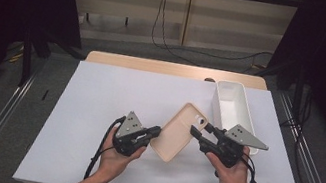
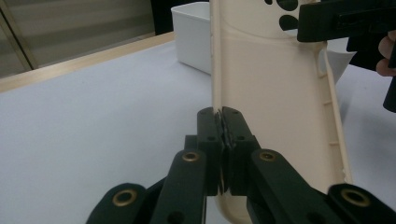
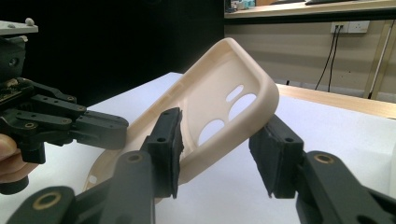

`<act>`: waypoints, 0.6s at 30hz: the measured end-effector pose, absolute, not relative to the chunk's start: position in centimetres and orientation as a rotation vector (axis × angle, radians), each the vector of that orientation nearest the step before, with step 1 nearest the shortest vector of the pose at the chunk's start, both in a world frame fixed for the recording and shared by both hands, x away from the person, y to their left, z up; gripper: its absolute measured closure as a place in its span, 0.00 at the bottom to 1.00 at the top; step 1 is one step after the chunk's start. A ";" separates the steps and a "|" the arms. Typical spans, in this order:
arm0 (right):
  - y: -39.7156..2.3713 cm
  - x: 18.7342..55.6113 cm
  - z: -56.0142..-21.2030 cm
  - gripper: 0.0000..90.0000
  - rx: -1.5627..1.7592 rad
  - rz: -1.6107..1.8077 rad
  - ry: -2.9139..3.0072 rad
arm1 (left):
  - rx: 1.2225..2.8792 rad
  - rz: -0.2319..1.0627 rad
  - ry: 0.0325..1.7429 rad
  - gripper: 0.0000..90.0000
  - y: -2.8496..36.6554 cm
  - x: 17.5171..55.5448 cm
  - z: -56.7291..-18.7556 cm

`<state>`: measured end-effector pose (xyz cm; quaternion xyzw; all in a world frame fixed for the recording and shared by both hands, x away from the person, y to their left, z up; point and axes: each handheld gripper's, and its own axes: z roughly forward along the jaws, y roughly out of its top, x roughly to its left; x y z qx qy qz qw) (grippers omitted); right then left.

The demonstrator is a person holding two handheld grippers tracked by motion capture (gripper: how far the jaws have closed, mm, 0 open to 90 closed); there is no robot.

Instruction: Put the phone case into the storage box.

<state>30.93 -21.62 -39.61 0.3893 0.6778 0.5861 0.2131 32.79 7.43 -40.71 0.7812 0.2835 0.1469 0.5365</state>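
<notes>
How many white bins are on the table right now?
1: the white bin stands at the table's far right, just beyond the right gripper and the beige phone case. Nothing suggests another hidden one.

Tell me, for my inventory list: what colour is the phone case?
Plain cream-beige phone case, no pattern; the right gripper view shows it best.

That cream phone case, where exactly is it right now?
In the high view the phone case sits mid-table between the two tools, just left of the white bin; the left tool pinches its side edge, lifting it tilted off the white sheet.
</notes>
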 end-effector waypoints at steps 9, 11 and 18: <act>-21.7 31.0 -39.7 0.70 1.086 1.627 1.883 | 1.871 0.338 0.675 0.97 7.2 32.7 -40.9; -21.7 31.0 -39.7 0.71 1.085 1.625 1.879 | 1.872 0.333 0.678 0.97 7.2 32.7 -40.9; -21.6 30.9 -39.6 0.75 1.085 1.632 1.863 | 1.870 0.321 0.674 0.97 7.2 32.6 -41.1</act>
